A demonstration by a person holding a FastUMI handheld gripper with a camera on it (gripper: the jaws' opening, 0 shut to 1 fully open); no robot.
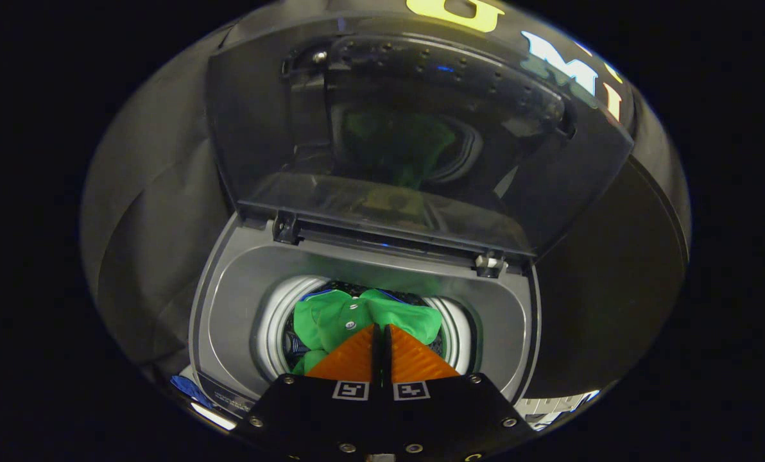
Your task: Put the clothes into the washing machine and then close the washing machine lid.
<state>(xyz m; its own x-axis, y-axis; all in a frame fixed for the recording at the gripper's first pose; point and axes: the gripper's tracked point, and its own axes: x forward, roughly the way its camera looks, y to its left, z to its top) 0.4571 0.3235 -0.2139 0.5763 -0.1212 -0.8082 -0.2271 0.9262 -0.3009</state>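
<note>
gripper (381,328) fingers together over green garment (331,317) in drum | hold unclear | lid (414,135) up | no legible writing

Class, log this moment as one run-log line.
gripper: shut on green garment | garment: hanging into drum | lid: open, upright | left: release, close lid
</note>
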